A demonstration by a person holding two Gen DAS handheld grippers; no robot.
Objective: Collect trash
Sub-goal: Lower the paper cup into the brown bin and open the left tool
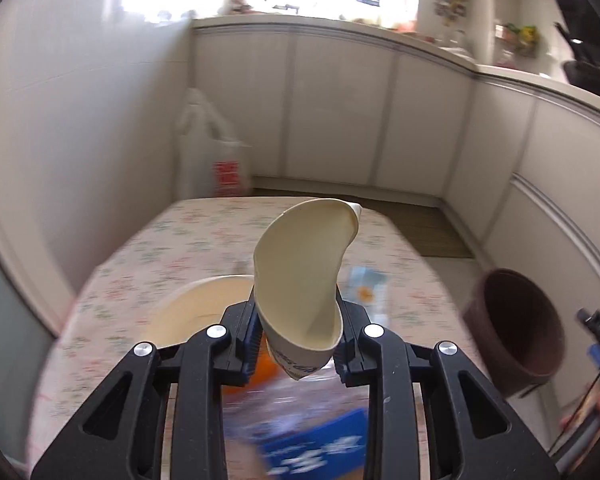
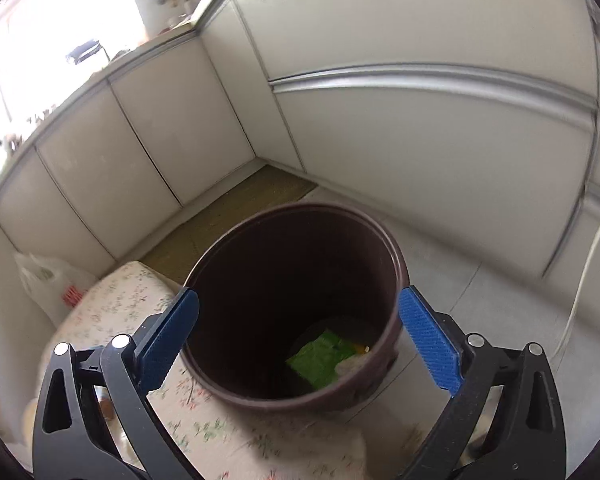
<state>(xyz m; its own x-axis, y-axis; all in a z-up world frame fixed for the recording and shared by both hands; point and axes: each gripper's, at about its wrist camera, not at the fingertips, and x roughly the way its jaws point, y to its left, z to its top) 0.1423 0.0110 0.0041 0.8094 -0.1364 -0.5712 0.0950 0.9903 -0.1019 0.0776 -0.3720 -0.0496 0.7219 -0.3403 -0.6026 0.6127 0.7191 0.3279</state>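
Note:
In the left wrist view my left gripper (image 1: pixel 298 346) is shut on a squashed white paper cup (image 1: pixel 306 272), held above the floral table (image 1: pixel 148 264). Under it lie a cream bowl (image 1: pixel 196 312), a blurred blue-and-orange packet (image 1: pixel 312 444) and a small blue-white wrapper (image 1: pixel 366 284). The brown trash bin (image 1: pixel 516 328) stands at the right beyond the table edge. In the right wrist view my right gripper (image 2: pixel 298 340) is open and empty, held over the bin (image 2: pixel 296 304). A green wrapper (image 2: pixel 320 358) and other scraps lie at the bin's bottom.
White cabinets (image 1: pixel 340 112) run along the back and right walls. A white plastic bag (image 1: pixel 212 148) stands on the floor by the far left table corner. A woven mat (image 1: pixel 428 232) lies on the floor behind the table. A white cable (image 2: pixel 588 272) hangs at the right.

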